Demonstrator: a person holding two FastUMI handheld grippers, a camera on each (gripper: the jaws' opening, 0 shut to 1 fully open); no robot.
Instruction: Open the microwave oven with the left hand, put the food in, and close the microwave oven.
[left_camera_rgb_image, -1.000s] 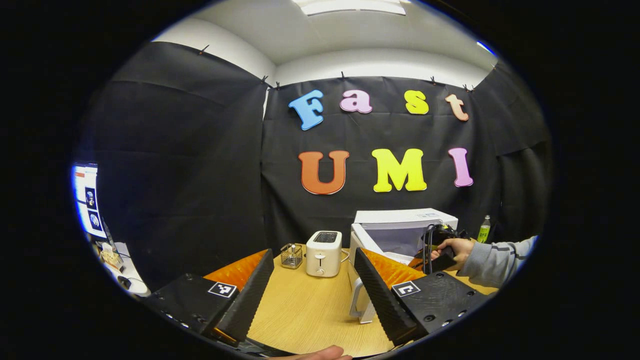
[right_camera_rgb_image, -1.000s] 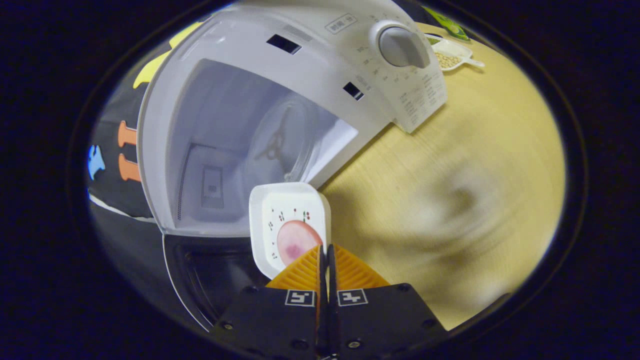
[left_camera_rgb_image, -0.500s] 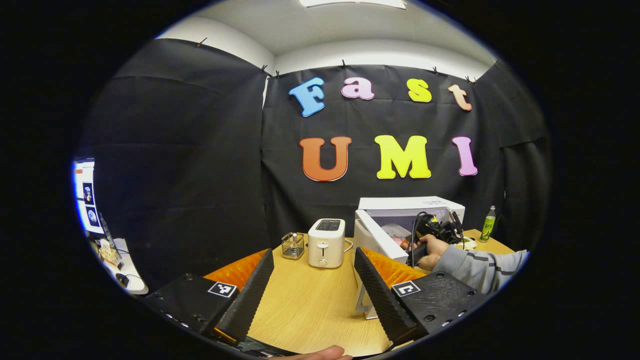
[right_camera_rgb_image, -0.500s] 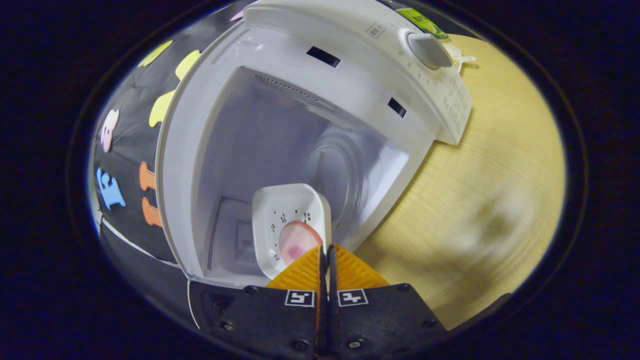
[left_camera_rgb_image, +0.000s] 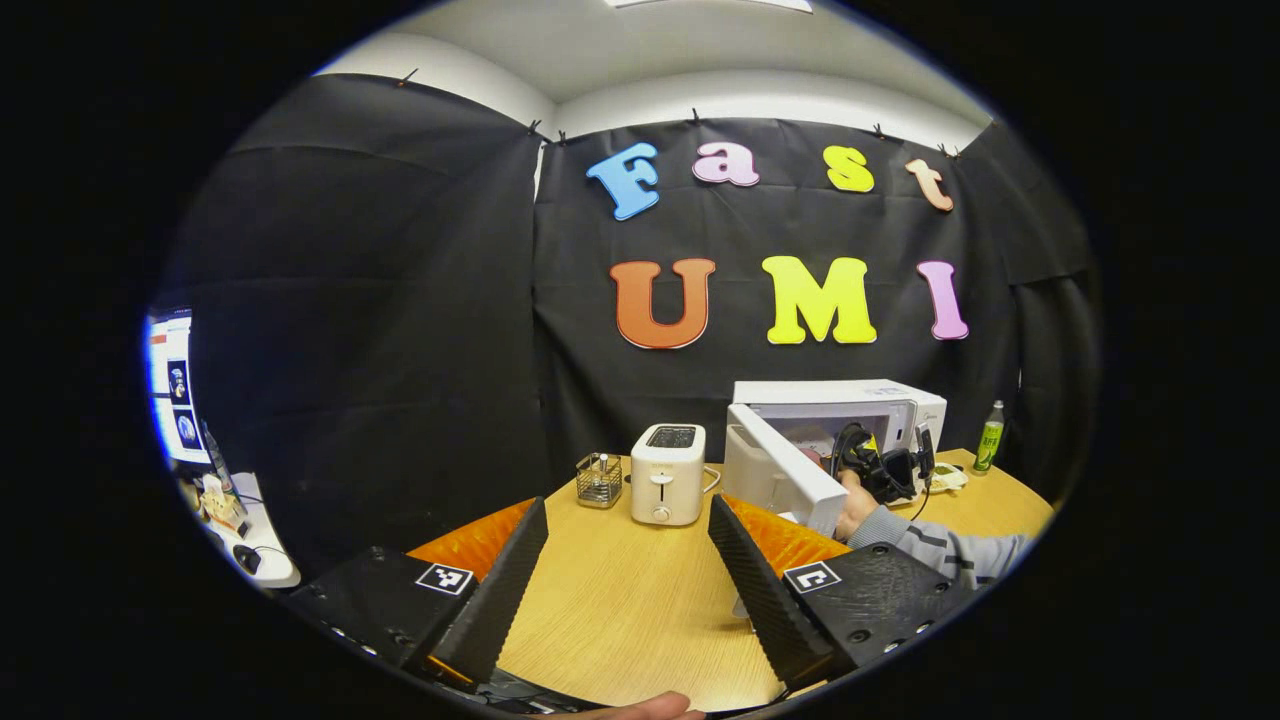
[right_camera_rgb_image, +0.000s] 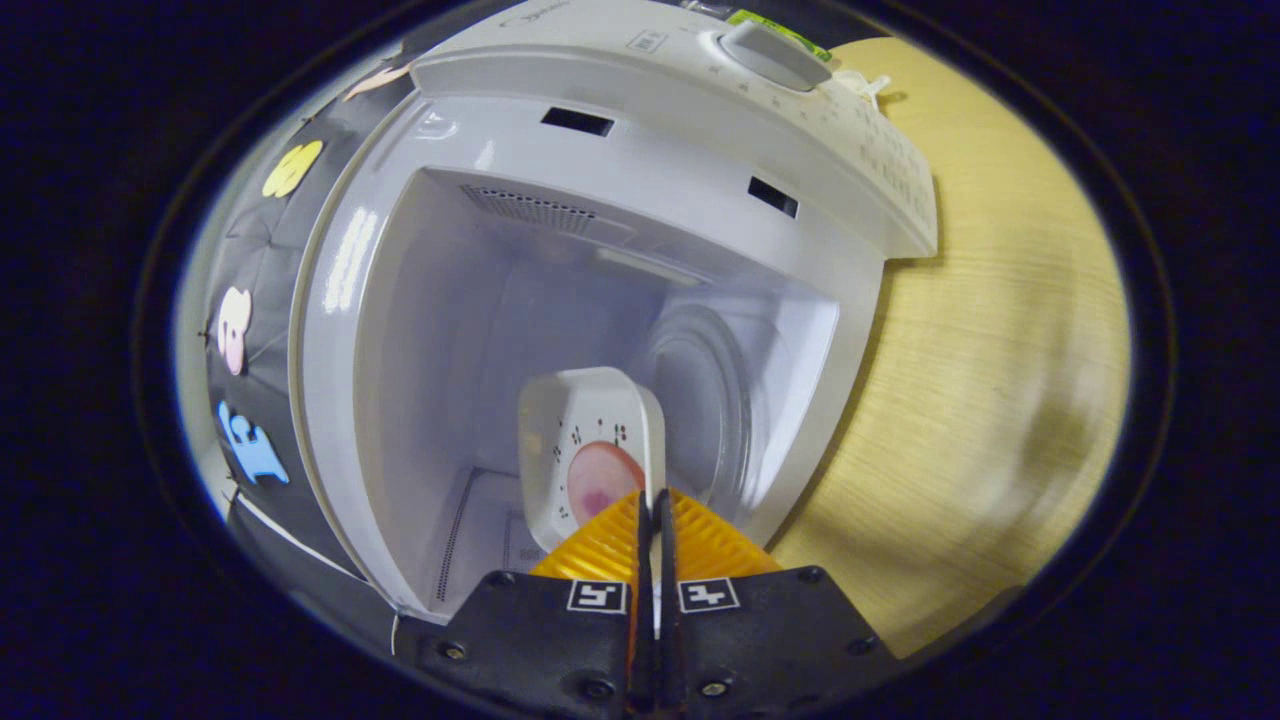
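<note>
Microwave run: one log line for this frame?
door: open | right gripper: shut on plate, at microwave mouth | left gripper: open, idle

I'm working in a recording booth: black cloth is hanging behind a wooden table bearing a toaster and microwave at centre right.

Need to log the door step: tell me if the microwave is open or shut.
Open: the microwave cavity is exposed, and its door swings outward.

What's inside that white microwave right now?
The microwave stands open. Inside are a round glass turntable and bare white walls. The right gripper holds a white dish with pinkish food at the opening. The dish and gripper cover part of the cavity floor.
</note>
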